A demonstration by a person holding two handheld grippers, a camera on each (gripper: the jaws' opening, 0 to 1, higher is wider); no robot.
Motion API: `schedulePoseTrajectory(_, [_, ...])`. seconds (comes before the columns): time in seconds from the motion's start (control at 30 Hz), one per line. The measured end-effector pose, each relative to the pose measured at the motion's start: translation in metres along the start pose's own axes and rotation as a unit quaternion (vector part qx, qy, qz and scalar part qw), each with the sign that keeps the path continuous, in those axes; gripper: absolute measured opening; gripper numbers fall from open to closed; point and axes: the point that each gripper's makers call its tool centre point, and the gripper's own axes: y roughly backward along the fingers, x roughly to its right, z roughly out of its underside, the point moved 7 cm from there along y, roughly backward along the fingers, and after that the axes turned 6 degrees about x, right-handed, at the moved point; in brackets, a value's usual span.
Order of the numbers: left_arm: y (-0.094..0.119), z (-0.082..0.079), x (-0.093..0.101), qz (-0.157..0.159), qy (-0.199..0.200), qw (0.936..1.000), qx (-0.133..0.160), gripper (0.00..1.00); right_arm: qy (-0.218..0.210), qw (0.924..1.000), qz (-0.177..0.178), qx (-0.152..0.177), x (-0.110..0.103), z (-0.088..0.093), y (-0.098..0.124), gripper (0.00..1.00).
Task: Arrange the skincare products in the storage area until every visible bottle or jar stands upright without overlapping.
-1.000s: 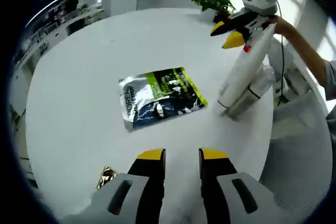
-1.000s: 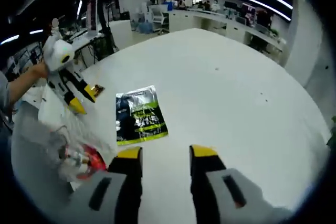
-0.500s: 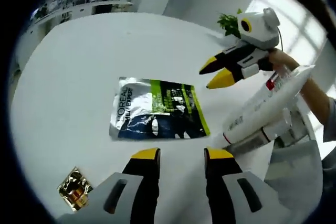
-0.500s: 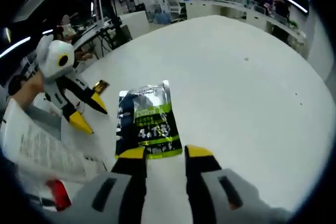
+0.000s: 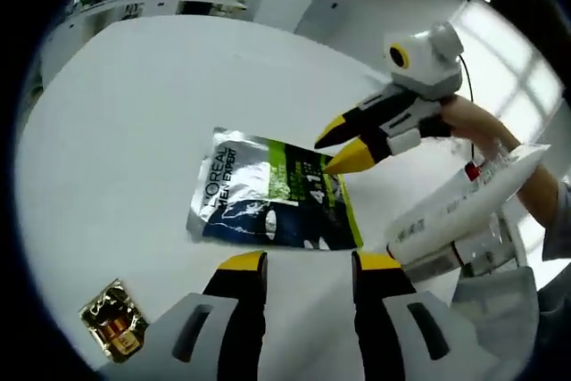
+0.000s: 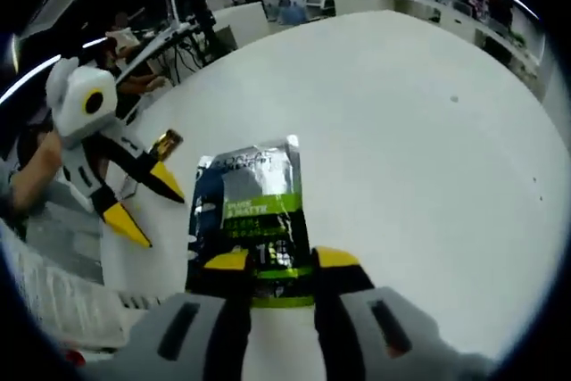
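Observation:
A silver, green and dark blue skincare sachet [image 5: 268, 202] lies flat on the round white table [image 5: 134, 131]. My right gripper [image 5: 334, 146] reaches in from the right, open, its yellow tips just above the sachet's green end. In the right gripper view its jaws [image 6: 281, 260] straddle the near green edge of the sachet [image 6: 250, 207]. My left gripper [image 5: 309, 265] is open and holds nothing, a short way from the sachet's dark edge; in the right gripper view the left gripper [image 6: 152, 211] sits to the sachet's left. A white tube [image 5: 464, 207] lies on its side at the right.
A small gold packet [image 5: 111, 327] lies near the left gripper and shows beyond it as the gold packet [image 6: 167, 142]. A second pale tube [image 5: 446, 260] lies under the white one at the table's edge. Office desks stand far behind the table.
My right gripper has come down and forward until its tips reach the sachet's green end. The left gripper's view has drawn a little closer to the sachet. The sachet lies where it was.

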Motion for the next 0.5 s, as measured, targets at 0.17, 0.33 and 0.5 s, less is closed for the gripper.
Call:
schedulePoseTrajectory(0.17, [-0.002,-0.001,-0.003,-0.005,-0.003,1.0,0.001,0.36,0.006,0.9999,-0.001,-0.013,0.001,-0.002,-0.01,0.26])
schedulePoseTrajectory(0.33, [-0.006,0.001,-0.01,-0.002,0.011,0.9999,-0.002,0.36,-0.002,0.9999,-0.008,-0.011,0.001,-0.003,-0.013,0.23])
schedulePoseTrajectory(0.5, [-0.009,0.003,-0.002,0.005,0.027,0.9996,0.007,0.35,-0.013,0.9995,-0.018,-0.02,-0.006,0.004,-0.009,0.15])
